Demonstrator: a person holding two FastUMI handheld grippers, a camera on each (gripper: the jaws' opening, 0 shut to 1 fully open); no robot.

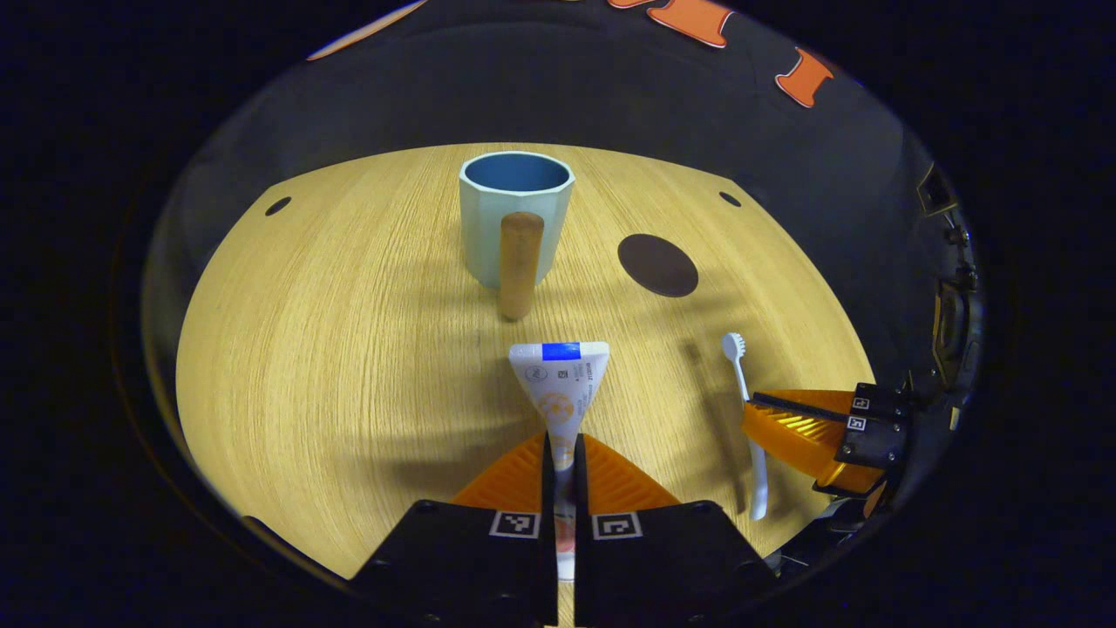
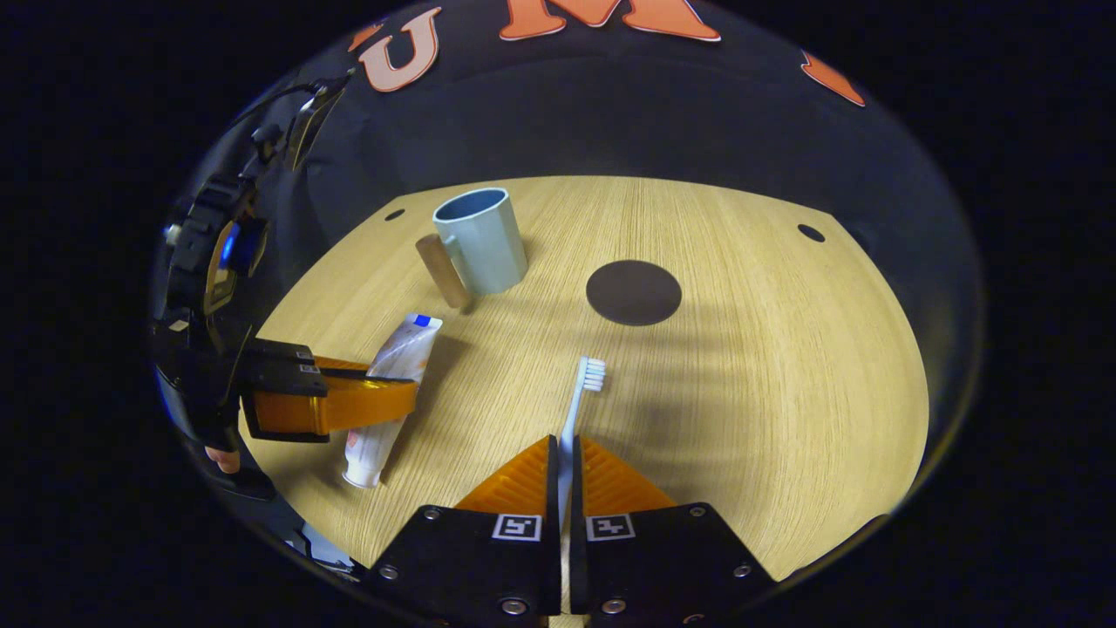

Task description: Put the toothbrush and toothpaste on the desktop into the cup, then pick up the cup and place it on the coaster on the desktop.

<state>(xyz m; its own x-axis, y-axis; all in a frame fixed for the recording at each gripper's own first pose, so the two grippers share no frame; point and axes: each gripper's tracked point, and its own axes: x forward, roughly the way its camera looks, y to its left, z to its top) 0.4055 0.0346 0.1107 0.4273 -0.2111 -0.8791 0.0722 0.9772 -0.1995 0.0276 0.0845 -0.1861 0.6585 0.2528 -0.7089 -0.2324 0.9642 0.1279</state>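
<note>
So both tongs are already clamped down. The left tongs (image 1: 565, 453) are closed tight on the toothpaste (image 1: 560, 388), gripping the tube in its lower half with the flat crimped end pointing forward toward the cup (image 1: 516, 218). The right tongs (image 2: 563, 462) are pinched on the toothbrush (image 2: 579, 406) handle, bristle head sticking out ahead. From the right gripper view the toothpaste looks like it's lying on the counter (image 2: 741, 392) with its cap end nearest the edge; I can't tell if either item is lifted off the wood yet.

The cup sits upright toward the back of the counter, open mouth up, its wooden handle (image 1: 520, 264) facing the left tongs. The dark round coaster (image 2: 633, 292) is just beside the cup, bare.

My take on doing this step well: lift straight up first so nothing drags, then tip each item to near vertical before it goes over the rim. The tube is floppy-ish and wide at the crimp, so I'd drop it in cap-down. One at a time seems smarter, since two tongs crowding one cup mouth is asking for a knock, and that cup looks light enough to tip. Keep clear of the handle too, because it'll be needed for the move to the coaster afterwards.
</note>
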